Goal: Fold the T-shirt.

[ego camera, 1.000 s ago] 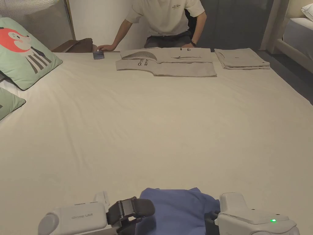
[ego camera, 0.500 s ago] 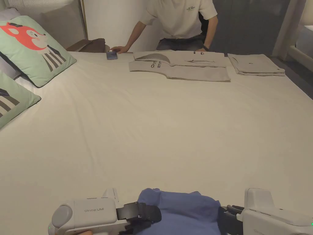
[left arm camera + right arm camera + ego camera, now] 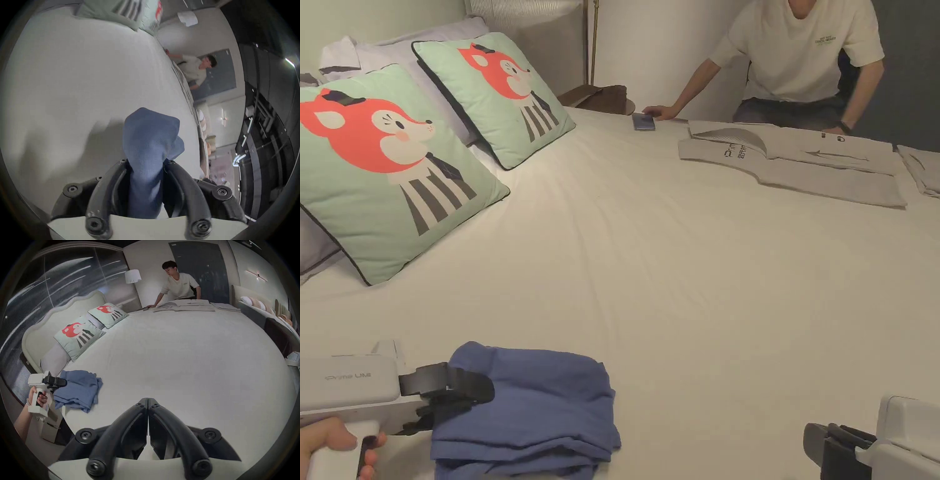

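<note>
Looking down the bed [image 3: 687, 300], I see the blue T-shirt [image 3: 531, 406] lying in a folded bundle at the near left corner, close to the mattress edge. My left tongs [image 3: 478, 394] reach in from the left and are clamped on a bunch of its cloth; in the left gripper view the blue fabric [image 3: 146, 146] runs up between both jaws and is squeezed there. My left hand [image 3: 331, 440] grips the white handle at the bottom edge of the head view.

My right tongs [image 3: 148, 400] are pressed together with nothing between them, sitting low at the near right, well apart from the T-shirt.

Between the bundle and the far side lies a wide stretch of bare pale sheet. Two fox cushions [image 3: 394, 169] lean against the pillows at the left, near the headboard. Along the far edge a grey T-shirt [image 3: 794, 159] is spread flat, with a phone [image 3: 643, 121] just beside it. Another person [image 3: 806, 56] leans over that far side, one hand by the phone. A floor lamp [image 3: 132, 276] stands in the corner behind the bed.
</note>
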